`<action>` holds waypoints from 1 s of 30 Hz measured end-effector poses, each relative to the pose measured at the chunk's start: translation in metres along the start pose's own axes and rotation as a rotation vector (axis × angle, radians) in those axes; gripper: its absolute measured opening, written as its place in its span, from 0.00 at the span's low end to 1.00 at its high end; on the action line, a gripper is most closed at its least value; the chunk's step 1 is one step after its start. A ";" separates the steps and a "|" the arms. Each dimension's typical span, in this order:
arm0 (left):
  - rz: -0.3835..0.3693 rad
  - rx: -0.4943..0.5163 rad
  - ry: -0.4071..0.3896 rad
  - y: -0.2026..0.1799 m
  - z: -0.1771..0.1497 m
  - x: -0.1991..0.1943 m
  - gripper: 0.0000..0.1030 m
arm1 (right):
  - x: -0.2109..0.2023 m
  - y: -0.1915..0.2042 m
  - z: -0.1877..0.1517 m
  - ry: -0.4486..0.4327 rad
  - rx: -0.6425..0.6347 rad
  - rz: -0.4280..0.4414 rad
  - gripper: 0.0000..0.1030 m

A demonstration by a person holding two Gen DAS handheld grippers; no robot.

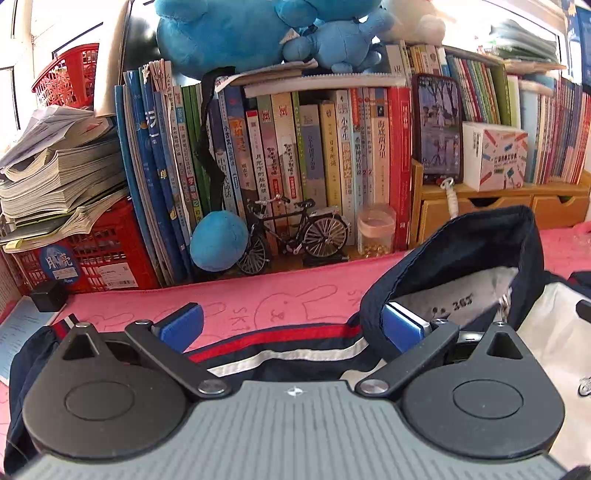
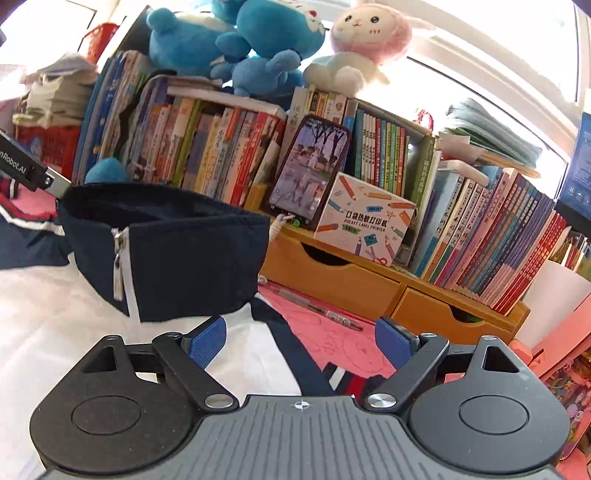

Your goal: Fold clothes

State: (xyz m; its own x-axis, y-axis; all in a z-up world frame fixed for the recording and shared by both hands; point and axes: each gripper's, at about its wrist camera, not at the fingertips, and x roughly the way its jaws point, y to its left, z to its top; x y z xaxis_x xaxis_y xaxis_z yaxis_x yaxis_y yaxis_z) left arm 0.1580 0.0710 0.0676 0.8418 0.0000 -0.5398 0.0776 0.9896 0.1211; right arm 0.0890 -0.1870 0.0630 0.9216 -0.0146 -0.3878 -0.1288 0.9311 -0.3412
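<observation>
A navy and white zip jacket lies on the pink mat (image 1: 229, 295). Its navy collar (image 1: 461, 243) stands up, with the white lining and size label inside. The red, white and navy striped hem (image 1: 280, 347) runs between my left fingers. My left gripper (image 1: 291, 325) is open and low over the jacket, its right pad at the collar's base. In the right wrist view the collar (image 2: 184, 251) with its zipper (image 2: 118, 258) stands to the left. My right gripper (image 2: 299, 343) is open over the jacket's white panel (image 2: 251, 354) and navy edge.
A row of books (image 1: 295, 147) lines the back, with blue plush toys (image 1: 236, 33) on top. A model bicycle (image 1: 291, 232), a small jar (image 1: 375, 230), red crates (image 1: 85, 254) and wooden drawers (image 2: 369, 288) stand at the mat's far edge. A pen (image 2: 332, 314) lies on the mat.
</observation>
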 end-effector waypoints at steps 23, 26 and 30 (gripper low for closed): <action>-0.033 0.154 0.096 -0.022 -0.022 0.117 1.00 | 0.158 0.044 0.035 0.226 0.215 0.215 0.28; -0.078 0.040 0.138 -0.006 -0.019 0.126 1.00 | 0.177 0.031 0.043 0.258 0.297 0.231 0.29; -0.070 -0.020 0.128 0.001 -0.018 0.106 1.00 | 0.142 0.006 0.045 0.222 0.379 0.342 0.49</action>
State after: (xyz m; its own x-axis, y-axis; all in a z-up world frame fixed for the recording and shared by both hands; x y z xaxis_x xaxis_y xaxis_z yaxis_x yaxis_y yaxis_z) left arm 0.2379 0.0749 -0.0047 0.7599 -0.0520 -0.6480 0.1219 0.9905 0.0634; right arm 0.2361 -0.1673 0.0448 0.7459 0.2732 -0.6074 -0.2287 0.9616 0.1517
